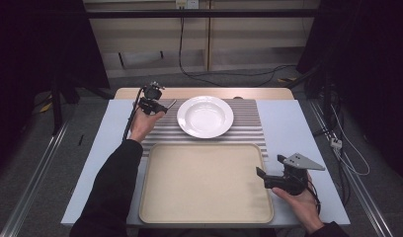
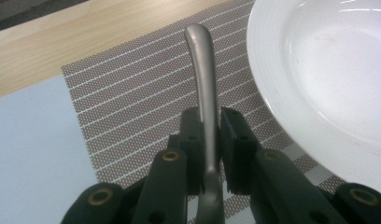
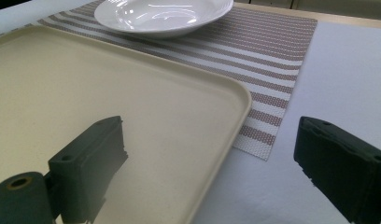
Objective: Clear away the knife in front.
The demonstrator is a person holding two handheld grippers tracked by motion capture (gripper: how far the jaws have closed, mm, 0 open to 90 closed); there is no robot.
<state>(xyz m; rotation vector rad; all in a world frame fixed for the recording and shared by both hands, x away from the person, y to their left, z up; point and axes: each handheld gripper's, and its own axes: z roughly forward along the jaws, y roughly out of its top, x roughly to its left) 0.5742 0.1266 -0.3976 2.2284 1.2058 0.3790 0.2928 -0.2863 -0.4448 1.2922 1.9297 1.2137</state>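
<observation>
My left gripper (image 1: 162,106) (image 2: 208,133) is shut on a grey metal utensil handle (image 2: 202,70), which sticks out past the jaws over the striped placemat (image 2: 132,102); the utensil's other end is hidden. It hangs just left of the white plate (image 1: 205,116) (image 2: 328,70) (image 3: 163,16). The utensil handle (image 1: 170,104) points toward the plate. My right gripper (image 1: 269,171) (image 3: 209,163) is open and holds nothing, its jaws straddling the right rim of the beige tray (image 1: 204,182) (image 3: 109,107).
The striped placemat (image 1: 249,126) (image 3: 268,51) lies under the plate and behind the tray on a pale blue table top (image 1: 298,128). A wooden strip (image 1: 204,92) runs along the far edge. Cables (image 1: 214,74) trail on the floor beyond.
</observation>
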